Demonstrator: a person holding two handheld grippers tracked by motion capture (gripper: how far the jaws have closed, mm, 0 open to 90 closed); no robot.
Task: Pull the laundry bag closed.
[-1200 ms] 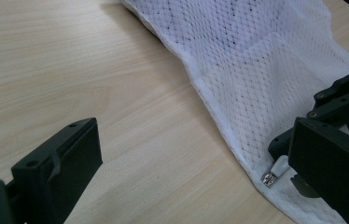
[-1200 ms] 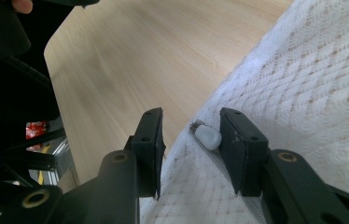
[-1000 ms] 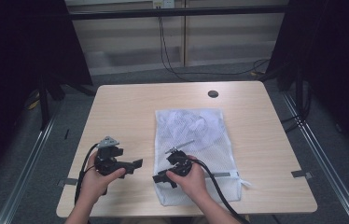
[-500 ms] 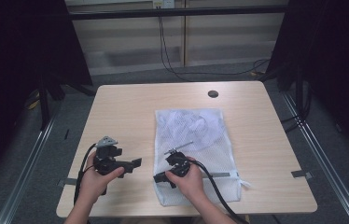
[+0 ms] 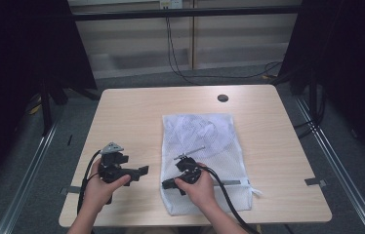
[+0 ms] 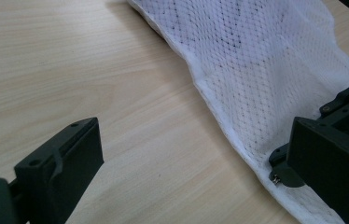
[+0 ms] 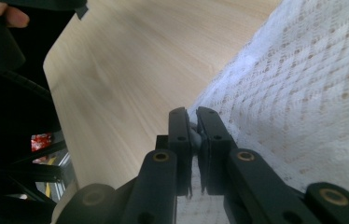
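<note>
1. The white mesh bag (image 5: pixel 205 156) is lying on the table (image 5: pixel 131 117), right of centre
2. Its near left edge is being pinched by the right gripper (image 7: pixel 193 122), whose jaws have just been closing
3. The left gripper (image 6: pixel 186 154) is being held with jaws apart, just left of the bag

White mesh cloth bag (image 5: pixel 205 151); matt pale wood-grain table (image 5: pixel 131 117); matt black plastic gripper (image 7: pixel 193 128).

wooden table (image 5: pixel 131 117), black disc (image 5: pixel 223 98)
</note>
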